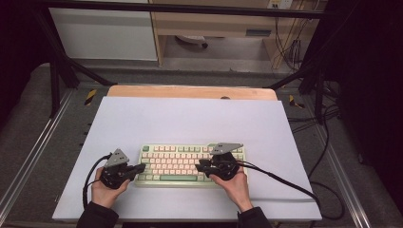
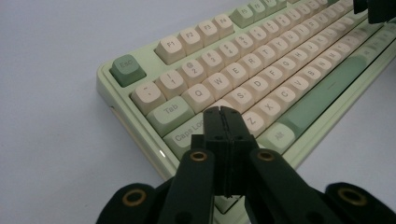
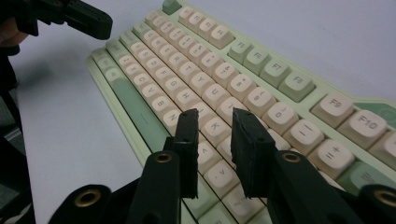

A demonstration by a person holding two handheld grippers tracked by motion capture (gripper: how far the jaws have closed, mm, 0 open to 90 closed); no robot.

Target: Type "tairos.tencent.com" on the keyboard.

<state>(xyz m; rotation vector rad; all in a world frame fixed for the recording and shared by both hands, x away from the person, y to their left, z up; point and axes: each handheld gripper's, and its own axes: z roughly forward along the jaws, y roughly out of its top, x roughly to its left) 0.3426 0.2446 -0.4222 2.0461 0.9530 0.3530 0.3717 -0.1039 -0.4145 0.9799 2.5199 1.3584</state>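
Observation:
A pale green keyboard (image 1: pixel 177 162) with cream keys lies near the front of the white mat (image 1: pixel 190 118). My left gripper (image 1: pixel 141 167) is at its left end, jaws shut with nothing between them. In the left gripper view the joined tips (image 2: pixel 222 112) hover over the Caps Lock corner of the keyboard (image 2: pixel 261 70). My right gripper (image 1: pixel 200 165) is over the right half. Its jaws stand a little apart above the keys (image 3: pixel 215 128), holding nothing. The left gripper (image 3: pixel 88 21) also shows beyond the keyboard's (image 3: pixel 196 70) far end in the right gripper view.
A wooden table edge (image 1: pixel 190 91) runs behind the mat. The right gripper's cable (image 1: pixel 285 183) trails off the mat's right side toward more cables (image 1: pixel 328 118) on the floor. Black frame bars (image 1: pixel 57 71) stand at the back left and right.

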